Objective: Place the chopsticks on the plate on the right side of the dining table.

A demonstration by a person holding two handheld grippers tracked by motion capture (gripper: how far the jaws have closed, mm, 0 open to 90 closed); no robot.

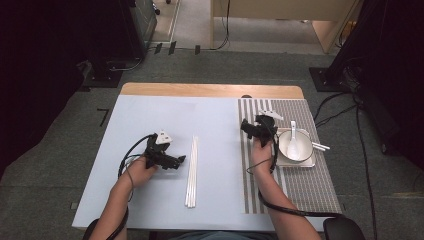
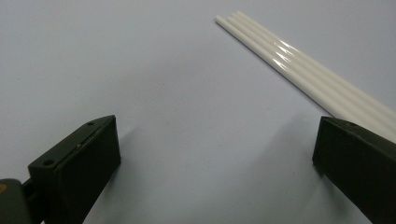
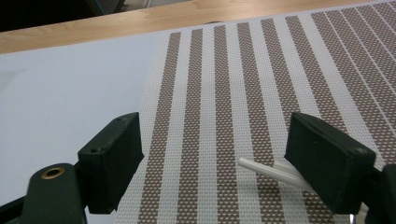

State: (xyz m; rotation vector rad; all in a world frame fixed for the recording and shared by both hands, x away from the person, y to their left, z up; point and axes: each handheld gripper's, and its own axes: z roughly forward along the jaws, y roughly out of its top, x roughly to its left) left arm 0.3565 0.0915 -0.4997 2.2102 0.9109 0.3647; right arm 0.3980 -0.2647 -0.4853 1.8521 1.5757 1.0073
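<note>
White and glossy, the chopsticks point(image 1: 191, 171) lie in a tight bundle on the pale blue sheet point(image 1: 150, 115) that covers the left part of the table point(image 1: 210, 90), running from near the sheet's middle toward its near edge. The high view shows their whole length; the left gripper view shows four rods side by side point(image 2: 289, 60), their blunt ends pointing away and a glint partway along.

The left gripper point(image 1: 176, 160) rests low over the sheet just to the left of the bundle, aimed at it, its jaws spread wide with nothing between them. In its own view point(image 2: 215, 149) the right-hand jaw stands right at the nearest rod; whether it touches is not clear.

The right gripper point(image 1: 248, 127) is over the left edge of the striped brown-and-white placemat point(image 1: 300, 190), which covers the right part of the table. Its jaws are likewise spread apart and hold nothing. Its own view point(image 3: 212, 154) shows the mat's weave, and a second pair of white sticks point(image 3: 266, 169) poking out from behind the right-hand jaw.

In the high view, that pair point(image 1: 320, 146) lies across a white tray point(image 1: 310, 163) toward the mat's right side. The tray carries a white bowl point(image 1: 282, 145) with a white spoon point(image 1: 293, 142) resting in it.
</note>
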